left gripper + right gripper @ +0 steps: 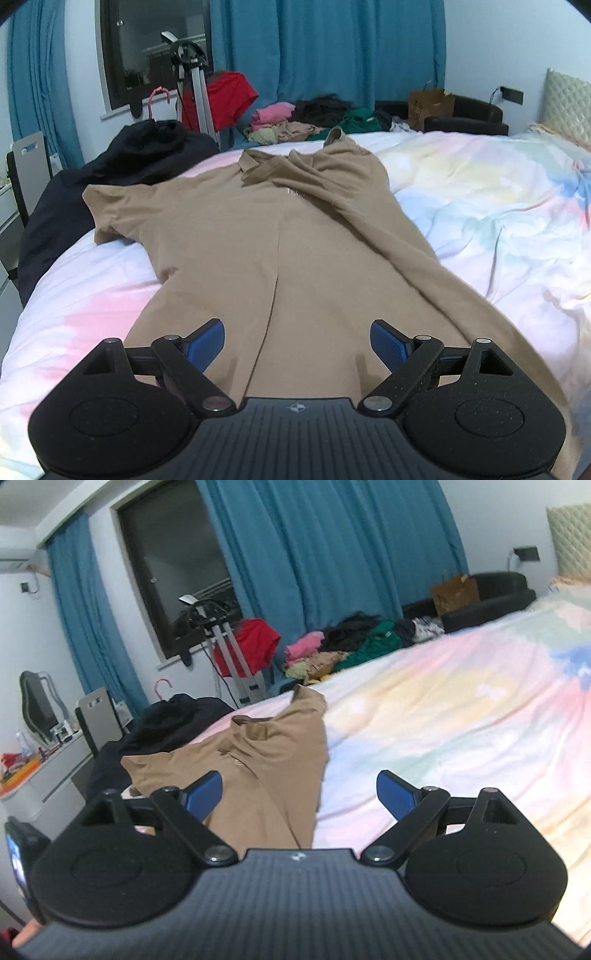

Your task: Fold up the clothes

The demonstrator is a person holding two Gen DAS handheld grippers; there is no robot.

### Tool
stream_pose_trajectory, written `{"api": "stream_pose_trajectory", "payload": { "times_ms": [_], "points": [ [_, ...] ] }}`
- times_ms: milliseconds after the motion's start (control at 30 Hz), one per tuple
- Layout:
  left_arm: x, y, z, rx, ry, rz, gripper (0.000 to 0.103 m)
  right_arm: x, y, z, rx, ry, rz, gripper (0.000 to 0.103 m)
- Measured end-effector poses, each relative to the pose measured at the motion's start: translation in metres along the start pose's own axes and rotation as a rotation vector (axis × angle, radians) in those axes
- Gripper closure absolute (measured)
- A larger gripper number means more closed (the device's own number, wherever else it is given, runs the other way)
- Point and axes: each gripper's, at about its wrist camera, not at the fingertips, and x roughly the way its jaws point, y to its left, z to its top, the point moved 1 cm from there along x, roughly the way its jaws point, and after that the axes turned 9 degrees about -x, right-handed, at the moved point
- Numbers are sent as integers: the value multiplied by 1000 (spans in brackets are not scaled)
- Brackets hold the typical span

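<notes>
From the left wrist, the left gripper [297, 341] hangs over the near end of a tan shirt [258, 236], its blue-padded jaws spread wide with nothing between them. The shirt lies lengthwise on the pastel bedspread [480, 221], collar at the far end; its left sleeve is laid out flat, while the right side is folded in over the body. A black garment [122, 166] sits at the far left edge of the bed, just beside that sleeve. Beyond the bed, a pile of clothes [306, 118] (pink, green, beige, black) lies before blue curtains [332, 48].

From the right wrist, the right gripper [299, 794] has its jaws spread as well, empty. The tan shirt [266, 760] lies left of centre, the bedspread [443, 720] stretching bare to the right. A red garment [255, 638] hangs at a metal stand [231, 653] by the window.
</notes>
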Motion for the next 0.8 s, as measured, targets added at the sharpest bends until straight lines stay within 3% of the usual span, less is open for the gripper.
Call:
{"api": "stream_pose_trajectory", "payload": {
  "times_ms": [200,433,667,800],
  "points": [
    [-17,-6,-6,-42,0,-63,16,1,-22,2,79,-2,-2,11],
    [-41,-45,-31,8,54,-206,19,-11,-46,12,117,-41,-20,11],
    [-47,-88,-56,100,145,-394,32,-29,-80,23,99,-101,-95,11],
    [-45,-107,-66,140,176,-475,43,-29,-96,21,132,-94,-87,11]
  ]
}}
